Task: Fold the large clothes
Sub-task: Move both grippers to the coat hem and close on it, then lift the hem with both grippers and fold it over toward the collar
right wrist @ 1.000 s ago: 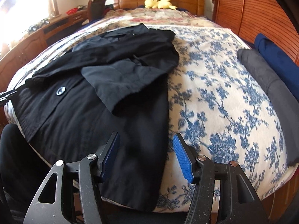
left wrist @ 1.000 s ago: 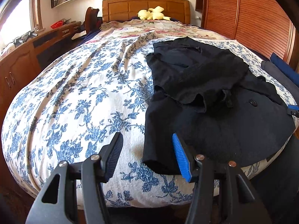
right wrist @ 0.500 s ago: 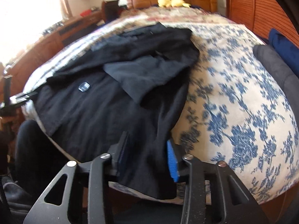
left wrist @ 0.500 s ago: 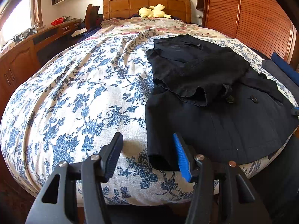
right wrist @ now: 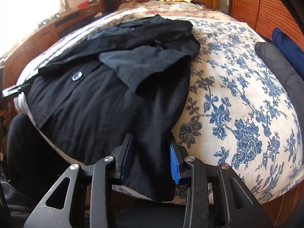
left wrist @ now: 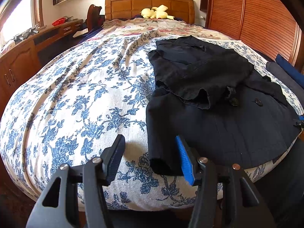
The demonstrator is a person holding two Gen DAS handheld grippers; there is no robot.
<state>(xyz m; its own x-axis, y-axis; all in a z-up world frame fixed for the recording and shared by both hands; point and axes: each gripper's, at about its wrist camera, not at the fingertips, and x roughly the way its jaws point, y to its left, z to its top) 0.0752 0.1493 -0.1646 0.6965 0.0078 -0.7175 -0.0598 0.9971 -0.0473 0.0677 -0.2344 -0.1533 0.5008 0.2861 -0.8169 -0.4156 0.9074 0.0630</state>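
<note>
Nearby, folded clothes (right wrist: 281, 60) flank the black coat (right wrist: 106, 104)

One coat, two hand-held grippers, one bed.

One black coat (left wrist: 218, 117) lies on one bed (left wrist: 79, 98) under one blue-flowered bedspread (right wrist: 237, 98). Two buttons (left wrist: 258, 102) show on the coat in the left wrist view, one in the right wrist view. Two hand-held grippers: the left hand-held gripper (left wrist: 150, 159) and the right hand-held gripper (right wrist: 151, 161), each with two fingers. One yellow soft toy (left wrist: 154, 13) sits by one wooden headboard (left wrist: 133, 4). Two folded cloths, one grey (right wrist: 275, 64) and one dark blue (right wrist: 286, 45), lie at the bed's edge. One long wooden desk (left wrist: 20, 57) stands along the wall, with one red basket (left wrist: 59, 21) on it.
</note>
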